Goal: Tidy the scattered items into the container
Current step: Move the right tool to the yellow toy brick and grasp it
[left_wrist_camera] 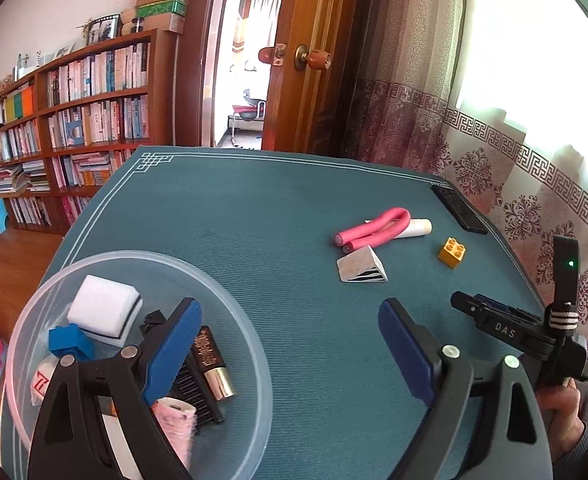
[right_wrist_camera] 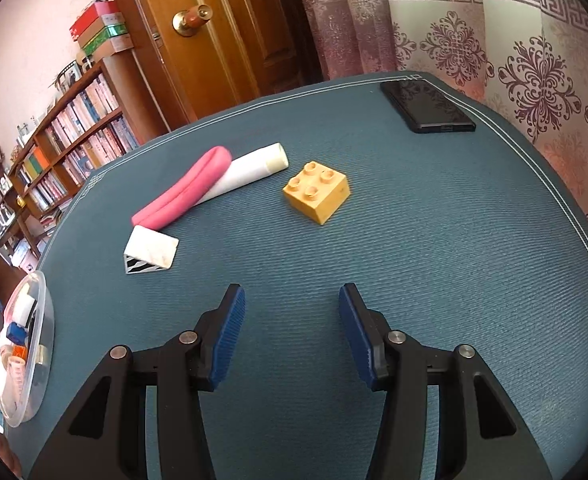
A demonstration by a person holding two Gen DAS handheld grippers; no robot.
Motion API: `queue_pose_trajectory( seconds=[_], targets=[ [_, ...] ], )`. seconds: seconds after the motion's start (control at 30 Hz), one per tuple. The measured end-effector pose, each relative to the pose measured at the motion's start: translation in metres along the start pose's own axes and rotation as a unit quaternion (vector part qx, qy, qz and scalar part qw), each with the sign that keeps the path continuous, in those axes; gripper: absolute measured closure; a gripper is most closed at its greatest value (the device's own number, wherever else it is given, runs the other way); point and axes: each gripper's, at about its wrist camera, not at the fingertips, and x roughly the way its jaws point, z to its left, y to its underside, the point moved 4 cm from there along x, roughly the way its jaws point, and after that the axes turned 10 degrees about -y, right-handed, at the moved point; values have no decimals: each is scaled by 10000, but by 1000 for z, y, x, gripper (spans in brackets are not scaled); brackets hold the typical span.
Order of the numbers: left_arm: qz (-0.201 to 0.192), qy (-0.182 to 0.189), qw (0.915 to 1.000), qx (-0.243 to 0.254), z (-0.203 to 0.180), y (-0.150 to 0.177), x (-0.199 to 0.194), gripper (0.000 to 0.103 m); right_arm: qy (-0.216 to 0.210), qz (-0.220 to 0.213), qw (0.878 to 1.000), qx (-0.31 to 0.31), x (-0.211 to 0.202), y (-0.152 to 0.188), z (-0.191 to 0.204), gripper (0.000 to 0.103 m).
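Observation:
A clear round plastic container (left_wrist_camera: 230,292) (right_wrist_camera: 44,304) sits at the table's near left. It holds a white sponge (left_wrist_camera: 104,310), a blue block (left_wrist_camera: 68,340), a dark cosmetic tube (left_wrist_camera: 212,364), a black comb and a pink roll. My left gripper (left_wrist_camera: 290,316) is open, with its left finger over the container. Farther out on the mat lie a pink foam curler (left_wrist_camera: 373,228) (right_wrist_camera: 186,190), a white tube (left_wrist_camera: 415,227) (right_wrist_camera: 254,170), a white wedge (left_wrist_camera: 359,266) (right_wrist_camera: 152,250) and a yellow brick (left_wrist_camera: 451,253) (right_wrist_camera: 317,192). My right gripper (right_wrist_camera: 292,304) is open, short of the brick, holding nothing.
A black phone (left_wrist_camera: 459,210) (right_wrist_camera: 425,106) lies at the table's far right corner by the patterned curtain (right_wrist_camera: 513,40). The blue mat (left_wrist_camera: 254,216) covers the table. A bookshelf (left_wrist_camera: 74,120) and an open wooden door (left_wrist_camera: 305,60) stand behind. The right hand-held device (left_wrist_camera: 533,328) shows in the left wrist view.

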Motion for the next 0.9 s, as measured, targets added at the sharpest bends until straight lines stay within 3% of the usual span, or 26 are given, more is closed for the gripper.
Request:
queue_pose_trajectory(
  seconds=[0.27, 0.67, 0.77, 0.9],
  targets=[
    [190, 196, 9992, 283, -38, 3, 19, 10, 186, -185, 9997, 21, 12, -32, -15, 50],
    [396, -67, 9983, 428, -55, 2, 54, 10, 79, -274, 9996, 28, 36, -61, -18, 50],
    [434, -216, 9976, 498, -64, -3, 70, 10, -8, -257, 9997, -2, 36, -62, -21, 59],
    [489, -277, 9972, 496, -69, -10, 91, 10, -102, -265, 9996, 83, 36, -61, -25, 62]
  ],
)
